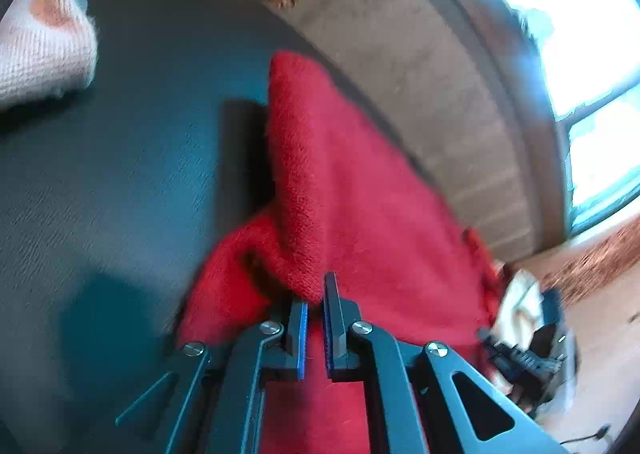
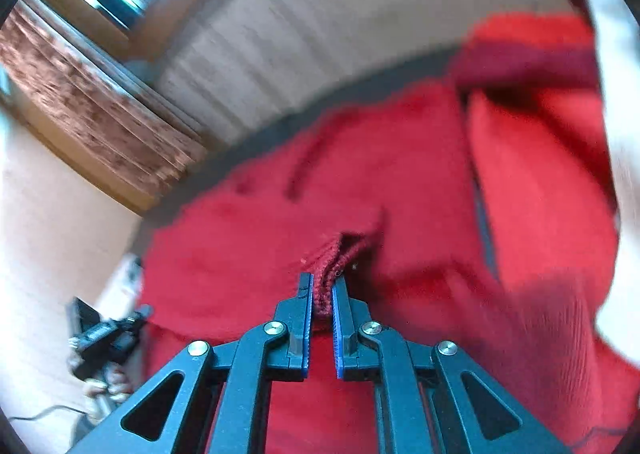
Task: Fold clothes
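On dark table [image 1: 120, 174], fuzzy red garment [image 1: 360, 194] rumpled, both grippers' fingers [image 1: 332, 294] pinching its folds

Your window [image 1: 592, 34] blew out to white glare, lighting both views from that side. A hard shadow lay on the dark table [image 1: 120, 174] left of the red sweater [image 1: 352, 214]. Right-wrist picture was motion-smeared throughout; fisheye bent everything near the rims.

red garment [image 2: 400, 174]: motion-blurred | white cloth [image 1: 44, 34]: cut off by left edge
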{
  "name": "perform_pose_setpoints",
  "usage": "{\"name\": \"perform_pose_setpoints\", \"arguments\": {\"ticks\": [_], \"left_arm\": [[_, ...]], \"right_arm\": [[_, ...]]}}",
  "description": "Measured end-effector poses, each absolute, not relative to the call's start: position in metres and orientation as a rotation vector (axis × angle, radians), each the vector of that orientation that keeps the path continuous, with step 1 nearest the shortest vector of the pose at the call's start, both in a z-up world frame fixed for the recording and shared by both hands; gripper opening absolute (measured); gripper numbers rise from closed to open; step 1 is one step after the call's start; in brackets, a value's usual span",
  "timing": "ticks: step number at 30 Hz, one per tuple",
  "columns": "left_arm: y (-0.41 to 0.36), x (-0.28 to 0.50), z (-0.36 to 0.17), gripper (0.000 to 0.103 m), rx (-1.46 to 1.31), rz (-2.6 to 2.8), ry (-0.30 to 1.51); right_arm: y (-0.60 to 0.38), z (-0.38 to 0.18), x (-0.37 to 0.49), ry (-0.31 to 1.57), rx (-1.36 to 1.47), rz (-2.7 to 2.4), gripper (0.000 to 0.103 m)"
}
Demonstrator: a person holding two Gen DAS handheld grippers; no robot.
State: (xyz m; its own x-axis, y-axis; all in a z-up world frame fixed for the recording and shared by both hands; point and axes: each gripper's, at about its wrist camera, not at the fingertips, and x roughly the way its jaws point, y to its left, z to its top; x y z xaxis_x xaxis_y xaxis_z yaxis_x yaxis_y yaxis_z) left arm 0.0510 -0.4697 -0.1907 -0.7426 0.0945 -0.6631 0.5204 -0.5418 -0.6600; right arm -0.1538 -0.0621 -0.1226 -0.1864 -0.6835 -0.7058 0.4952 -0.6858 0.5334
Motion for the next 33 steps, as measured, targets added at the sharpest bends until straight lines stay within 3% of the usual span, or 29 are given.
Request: {"name": "perform_pose_setpoints", "arguments": {"ticks": [4,9,13,17,18,23,27,28,31,33], "left_arm": [[-0.47,0.057,-0.179,0.013,0.985,-2.411,1.344],[-0.462,0.042,-0.135,0.023,1.017,-2.522,1.02],[-0.45,0.008,-0.119,0.024,1.075,-2.588,0.769],[-0.442,-0.023,-0.107,0.024,1.166,-2.575,0.596],[-0.45,-0.023,-0.107,0.024,1.211,-2.534,0.601],[-0.479,0.008,-0.116,0.023,1.337,-2.391,0.673],[-0.487,0.029,-0.113,0.024,1.282,-2.415,0.669],[-0.481,0.021,-0.105,0.025,1.255,-2.462,0.618],[-0.459,-0.017,-0.089,0.032,1.194,-2.634,0.427],[-0.444,-0.053,-0.086,0.037,1.208,-2.716,0.281]], "right_arm": [[-0.056,-0.127,-0.152,-0.216,1.285,-1.943,0.014],[-0.055,-0.103,-0.159,-0.147,1.173,-1.977,0.021],[-0.067,-0.099,-0.176,-0.143,1.153,-1.981,0.024],[-0.098,-0.109,-0.191,-0.046,1.185,-1.936,0.032],[-0.106,-0.113,-0.192,0.007,1.199,-1.92,0.04],[-0.12,-0.124,-0.181,0.226,1.148,-1.906,0.048],[-0.114,-0.127,-0.177,0.236,1.112,-1.892,0.048],[-0.115,-0.127,-0.177,0.25,1.108,-1.892,0.047],[-0.116,-0.126,-0.179,0.29,1.096,-1.894,0.032],[-0.117,-0.126,-0.18,0.317,1.088,-1.896,0.034]]}}
